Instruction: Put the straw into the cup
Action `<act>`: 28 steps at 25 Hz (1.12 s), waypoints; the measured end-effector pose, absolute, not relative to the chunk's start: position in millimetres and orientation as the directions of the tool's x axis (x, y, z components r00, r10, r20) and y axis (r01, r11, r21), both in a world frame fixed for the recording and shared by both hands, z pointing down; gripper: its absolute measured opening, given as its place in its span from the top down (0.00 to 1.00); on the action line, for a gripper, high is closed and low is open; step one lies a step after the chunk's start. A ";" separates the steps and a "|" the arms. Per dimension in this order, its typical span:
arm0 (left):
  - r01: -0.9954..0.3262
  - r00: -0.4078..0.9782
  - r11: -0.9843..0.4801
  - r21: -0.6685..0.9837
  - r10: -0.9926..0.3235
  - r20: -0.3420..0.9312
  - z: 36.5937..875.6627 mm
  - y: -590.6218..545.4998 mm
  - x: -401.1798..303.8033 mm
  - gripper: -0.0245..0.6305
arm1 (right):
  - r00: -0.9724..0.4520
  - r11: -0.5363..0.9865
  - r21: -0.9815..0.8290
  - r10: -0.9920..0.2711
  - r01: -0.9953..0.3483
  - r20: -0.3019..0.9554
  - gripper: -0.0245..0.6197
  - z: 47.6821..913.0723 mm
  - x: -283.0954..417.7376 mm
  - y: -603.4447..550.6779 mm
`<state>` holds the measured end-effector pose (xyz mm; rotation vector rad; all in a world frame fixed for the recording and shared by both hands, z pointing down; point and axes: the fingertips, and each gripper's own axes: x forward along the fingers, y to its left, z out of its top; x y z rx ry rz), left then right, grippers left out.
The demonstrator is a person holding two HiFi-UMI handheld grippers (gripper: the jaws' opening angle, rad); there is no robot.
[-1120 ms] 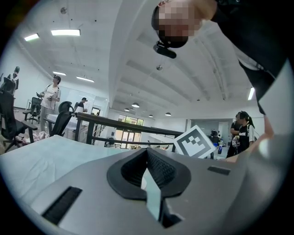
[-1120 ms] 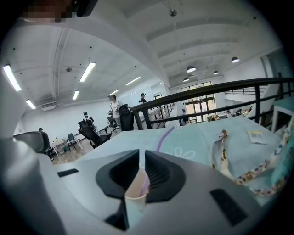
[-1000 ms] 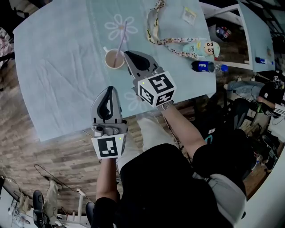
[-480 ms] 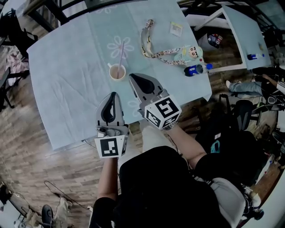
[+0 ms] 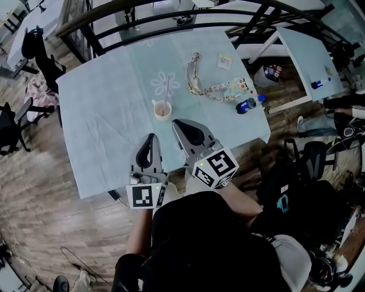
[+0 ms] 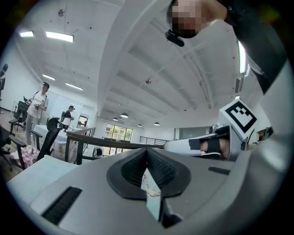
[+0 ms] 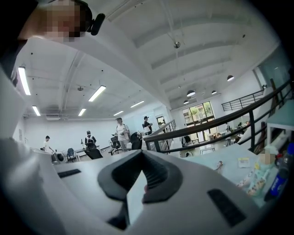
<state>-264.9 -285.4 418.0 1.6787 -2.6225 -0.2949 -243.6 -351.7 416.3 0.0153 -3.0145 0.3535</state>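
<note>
A white cup (image 5: 162, 110) holding a brownish drink stands on the pale blue tablecloth (image 5: 108, 108), in the head view. A thin pink straw (image 5: 167, 90) stands in the cup and leans toward the far side. My left gripper (image 5: 150, 139) hovers near the table's front edge, its jaws shut and holding nothing. My right gripper (image 5: 182, 125) is just right of it, a little short of the cup, also shut and holding nothing. The left gripper (image 6: 148, 155) view and the right gripper (image 7: 142, 157) view point up over the room, and neither shows the cup.
A patterned lanyard (image 5: 201, 80), a small packet (image 5: 224, 61), a cartoon pouch (image 5: 240, 86) and a blue bottle (image 5: 247, 105) lie on the table's right half. A black railing (image 5: 171, 17) runs behind it. A second table (image 5: 308, 57) stands at the right, chairs (image 5: 34, 51) at the left.
Both grippers have drawn back from the cup toward the table's near edge, and the view has pulled away. The straw stays in the cup.
</note>
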 end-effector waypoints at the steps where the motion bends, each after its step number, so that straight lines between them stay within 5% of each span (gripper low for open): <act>1: -0.899 -0.423 0.405 0.168 -0.901 -0.096 413.5 -281.2 -264.6 0.94 | -0.995 0.974 -0.226 0.004 -0.018 0.098 0.95 410.5 -241.8 -346.5; 28: -0.946 -0.322 0.310 0.095 -0.931 -0.169 362.2 -228.0 -235.5 0.94 | -1.000 0.988 -0.154 -0.016 -0.016 -0.003 0.95 352.4 -200.7 -272.8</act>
